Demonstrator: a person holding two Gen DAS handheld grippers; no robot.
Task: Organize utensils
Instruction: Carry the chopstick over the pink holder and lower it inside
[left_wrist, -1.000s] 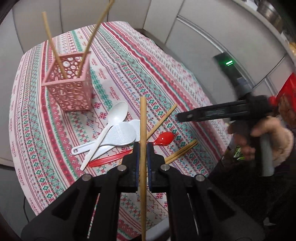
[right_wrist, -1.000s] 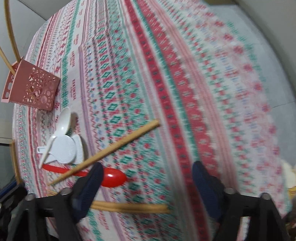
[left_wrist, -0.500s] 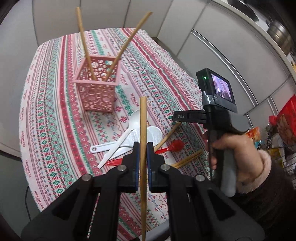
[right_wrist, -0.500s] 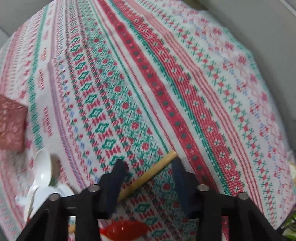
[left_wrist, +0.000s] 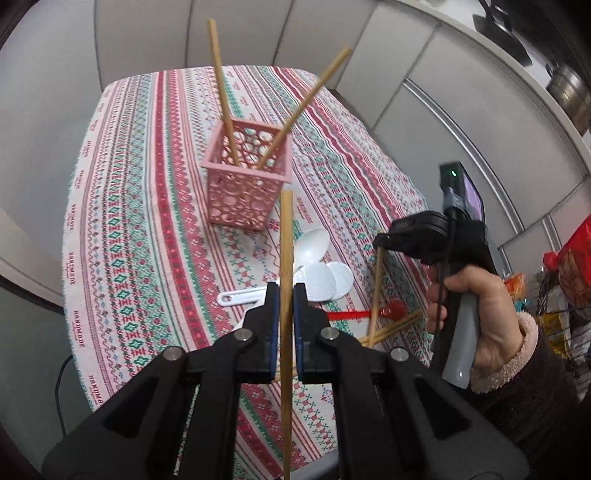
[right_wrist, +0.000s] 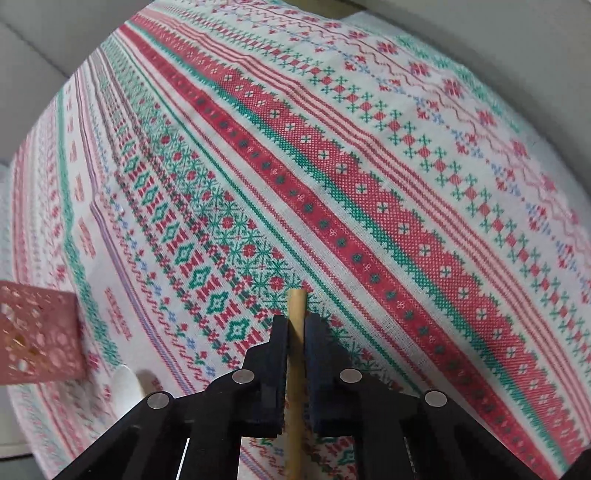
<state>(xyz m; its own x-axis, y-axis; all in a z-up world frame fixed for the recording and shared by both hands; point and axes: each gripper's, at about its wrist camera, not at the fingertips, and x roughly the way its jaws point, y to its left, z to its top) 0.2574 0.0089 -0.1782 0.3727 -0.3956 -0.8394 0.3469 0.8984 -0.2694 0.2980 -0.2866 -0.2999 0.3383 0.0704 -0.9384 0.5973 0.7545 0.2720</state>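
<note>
My left gripper (left_wrist: 284, 295) is shut on a wooden chopstick (left_wrist: 286, 240) and holds it above the table, in front of the pink lattice basket (left_wrist: 243, 184), which holds two chopsticks (left_wrist: 221, 99). My right gripper (right_wrist: 296, 325) is shut on another chopstick (right_wrist: 295, 332), its far tip just past the jaws; in the left wrist view (left_wrist: 384, 243) it lifts that stick's upper end. White spoons (left_wrist: 314, 243), a red spoon (left_wrist: 391, 309) and two more chopsticks (left_wrist: 399, 325) lie on the patterned cloth.
The striped tablecloth (right_wrist: 332, 166) covers the table. The basket's corner (right_wrist: 33, 332) and a white spoon (right_wrist: 125, 384) show at the left of the right wrist view. Grey cabinet walls stand behind the table.
My right gripper came down over the loose chopstick and closed on it, tilting it up. My left gripper, still holding its chopstick, moved closer to the basket.
</note>
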